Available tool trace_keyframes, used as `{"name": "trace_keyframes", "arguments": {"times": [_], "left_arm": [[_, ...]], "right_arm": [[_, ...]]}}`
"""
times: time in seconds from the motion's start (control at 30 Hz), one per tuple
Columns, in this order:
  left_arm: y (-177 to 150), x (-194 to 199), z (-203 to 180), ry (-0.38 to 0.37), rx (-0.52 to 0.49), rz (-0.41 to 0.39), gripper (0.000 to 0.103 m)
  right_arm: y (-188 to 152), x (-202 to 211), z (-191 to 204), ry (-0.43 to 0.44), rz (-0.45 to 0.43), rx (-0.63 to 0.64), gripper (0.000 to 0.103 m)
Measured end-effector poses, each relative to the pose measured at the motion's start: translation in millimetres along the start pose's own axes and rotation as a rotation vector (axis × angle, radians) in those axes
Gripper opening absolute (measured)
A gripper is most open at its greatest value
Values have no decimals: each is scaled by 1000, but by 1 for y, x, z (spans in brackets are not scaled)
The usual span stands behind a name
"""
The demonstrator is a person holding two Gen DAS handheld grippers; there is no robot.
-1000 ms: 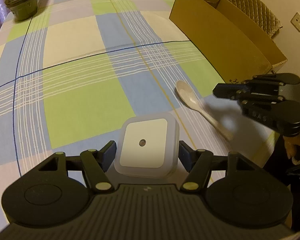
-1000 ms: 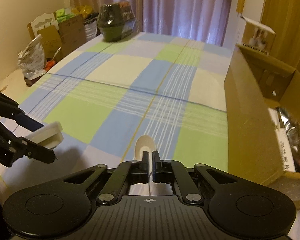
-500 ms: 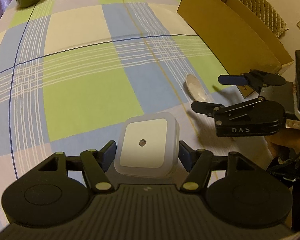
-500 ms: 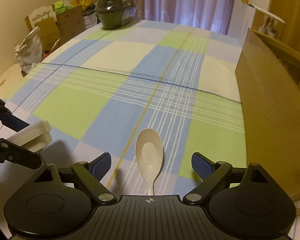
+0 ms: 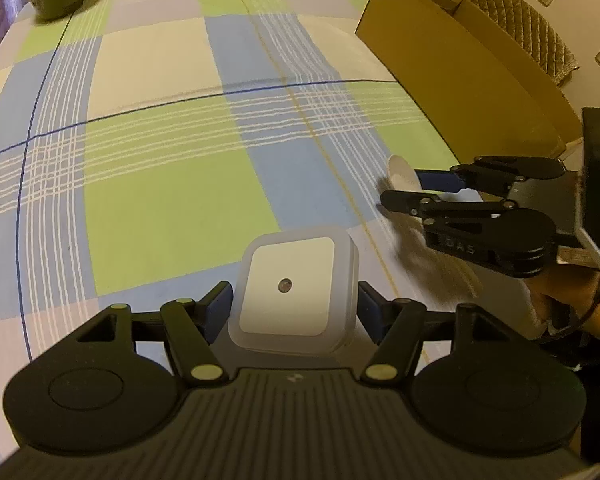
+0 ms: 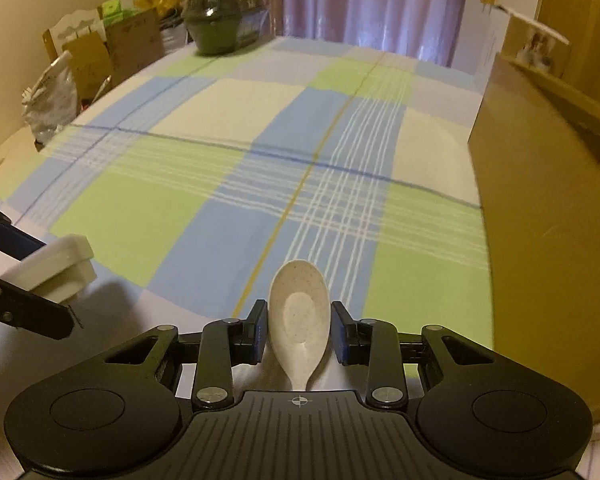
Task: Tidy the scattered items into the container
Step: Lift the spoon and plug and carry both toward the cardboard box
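A white square night light [image 5: 296, 296] sits between the fingers of my left gripper [image 5: 294, 302], which is shut on it just above the checked tablecloth [image 5: 172, 208]. It shows again at the left edge of the right wrist view as the night light [image 6: 56, 270]. A speckled white spoon [image 6: 299, 312] lies with its bowl pointing away. My right gripper [image 6: 299, 320] has its fingers pressed against both sides of the bowl. From the left wrist view, the right gripper [image 5: 404, 188] flanks the spoon [image 5: 398, 168] near the open cardboard box [image 5: 460, 68].
The cardboard box [image 6: 540, 220] runs along the table's right side. A dark green pot [image 6: 216, 24] stands at the far left corner. Boxes and bags [image 6: 84, 60] are stacked beyond the left edge. A hand [image 5: 572, 300] holds the right gripper.
The right gripper opened wide, moved forward over the spoon and closed onto its bowl. The left gripper kept hold of the night light and shifted slightly.
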State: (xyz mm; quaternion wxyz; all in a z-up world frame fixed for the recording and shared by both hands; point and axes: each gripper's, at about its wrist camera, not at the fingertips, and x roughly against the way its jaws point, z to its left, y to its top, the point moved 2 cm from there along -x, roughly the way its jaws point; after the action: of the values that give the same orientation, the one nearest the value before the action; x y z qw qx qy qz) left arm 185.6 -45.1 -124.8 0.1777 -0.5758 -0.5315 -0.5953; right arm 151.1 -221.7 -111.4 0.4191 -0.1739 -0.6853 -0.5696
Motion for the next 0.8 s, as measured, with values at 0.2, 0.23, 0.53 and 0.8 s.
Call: {"name": "trace_keyframes", "arguments": {"times": [0.2,0.23,0.53,0.8], "left_arm": [[2,11,-11,-4,-12,-23,62],[3,14,-14,-3,-15,-28,62],[10,40,-35,24,-48,-73,62],[9,63,-46,40,-61,-105,62]], "right_arm": [[9,35,0,-11,-69,-8,35],[12,41,0,-12,-78,-7,35],[21,78,4,-32,-136,-3,35],[22,107,8,-36,-174,-4,35]]}}
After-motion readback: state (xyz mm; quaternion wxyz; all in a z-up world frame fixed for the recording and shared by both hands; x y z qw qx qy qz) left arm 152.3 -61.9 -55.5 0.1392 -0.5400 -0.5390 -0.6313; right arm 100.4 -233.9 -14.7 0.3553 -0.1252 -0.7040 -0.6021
